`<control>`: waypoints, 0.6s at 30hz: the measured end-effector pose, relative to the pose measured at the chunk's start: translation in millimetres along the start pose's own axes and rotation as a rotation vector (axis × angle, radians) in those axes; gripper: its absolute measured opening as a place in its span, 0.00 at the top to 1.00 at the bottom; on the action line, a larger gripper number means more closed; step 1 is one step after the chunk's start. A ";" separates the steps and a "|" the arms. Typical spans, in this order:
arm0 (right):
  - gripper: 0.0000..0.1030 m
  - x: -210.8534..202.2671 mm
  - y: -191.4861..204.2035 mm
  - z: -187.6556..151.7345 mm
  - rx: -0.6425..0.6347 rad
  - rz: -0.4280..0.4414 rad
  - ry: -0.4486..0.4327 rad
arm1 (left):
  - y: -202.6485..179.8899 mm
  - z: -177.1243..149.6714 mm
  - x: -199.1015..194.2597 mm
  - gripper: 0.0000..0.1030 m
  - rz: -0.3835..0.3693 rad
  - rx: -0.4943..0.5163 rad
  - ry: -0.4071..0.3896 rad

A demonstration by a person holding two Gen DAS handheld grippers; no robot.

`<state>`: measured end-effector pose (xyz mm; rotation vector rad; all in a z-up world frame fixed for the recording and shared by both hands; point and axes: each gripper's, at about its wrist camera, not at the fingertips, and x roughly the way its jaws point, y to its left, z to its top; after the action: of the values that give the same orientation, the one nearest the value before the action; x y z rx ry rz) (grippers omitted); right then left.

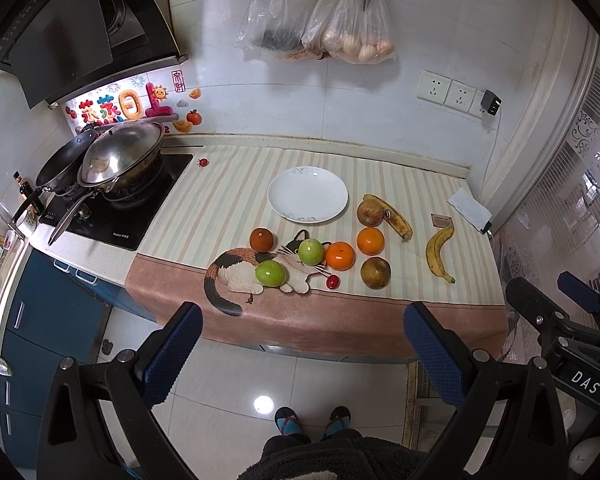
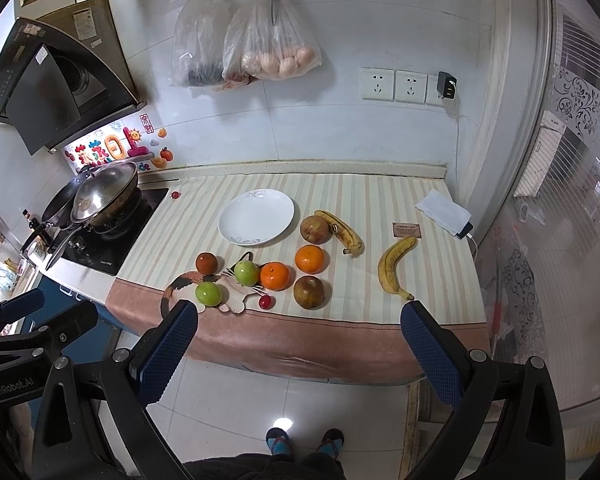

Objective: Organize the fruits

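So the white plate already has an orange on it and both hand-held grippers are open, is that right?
Not quite. The white plate has nothing on it; both oranges sit on the striped cloth, as the left wrist view shows. Both hand-held grippers are open.

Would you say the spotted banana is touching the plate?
Apart: the right wrist view shows striped cloth between the spotted banana and the plate.
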<state>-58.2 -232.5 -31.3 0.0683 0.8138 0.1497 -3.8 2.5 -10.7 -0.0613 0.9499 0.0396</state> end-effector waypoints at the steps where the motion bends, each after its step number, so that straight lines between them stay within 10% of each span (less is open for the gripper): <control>1: 0.00 0.1 -0.1 0.1 0.001 0.000 0.001 | -0.5 1.9 -1.1 0.00 0.001 0.000 0.001; 18: 0.00 1.4 -0.6 0.4 0.001 0.004 0.000 | 7.4 5.7 9.6 0.00 0.007 0.002 -0.002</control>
<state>-56.9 -232.9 -32.2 0.0713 0.8143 0.1532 5.9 10.3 -15.5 -0.0563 0.9483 0.0454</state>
